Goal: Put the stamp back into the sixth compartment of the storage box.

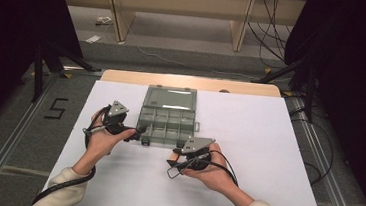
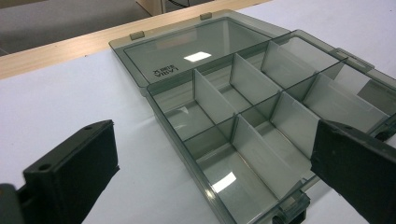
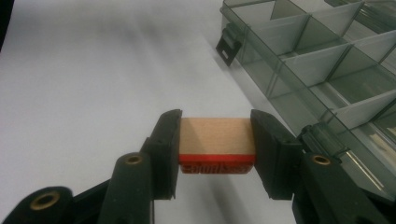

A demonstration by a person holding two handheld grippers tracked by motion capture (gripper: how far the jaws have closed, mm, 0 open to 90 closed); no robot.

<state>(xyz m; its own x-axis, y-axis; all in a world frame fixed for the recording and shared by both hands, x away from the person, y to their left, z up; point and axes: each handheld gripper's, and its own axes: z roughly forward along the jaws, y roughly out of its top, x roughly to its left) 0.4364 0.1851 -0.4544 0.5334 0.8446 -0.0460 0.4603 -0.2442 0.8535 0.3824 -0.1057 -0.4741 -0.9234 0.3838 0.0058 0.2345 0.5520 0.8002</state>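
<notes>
Clamping a wooden stamp [image 3: 217, 142] across its length, the right gripper [image 3: 217, 154] sits just beside the open organizer box's [image 1: 167, 116] near edge, while the left gripper [image 2: 210, 158], jaws spread empty, straddles that box's left corner.

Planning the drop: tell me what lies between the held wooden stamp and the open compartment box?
Bare white table, seen in the right gripper view, separates the wooden red-based stamp from the smoky plastic box.

Lab recording room, desk [image 1: 266, 155] under white sheet, black curtains [image 1: 5, 42], loose cables [image 1: 269, 38] on carpet floor, floor rails [image 1: 12, 133], taped "5" [image 1: 56, 108]
</notes>
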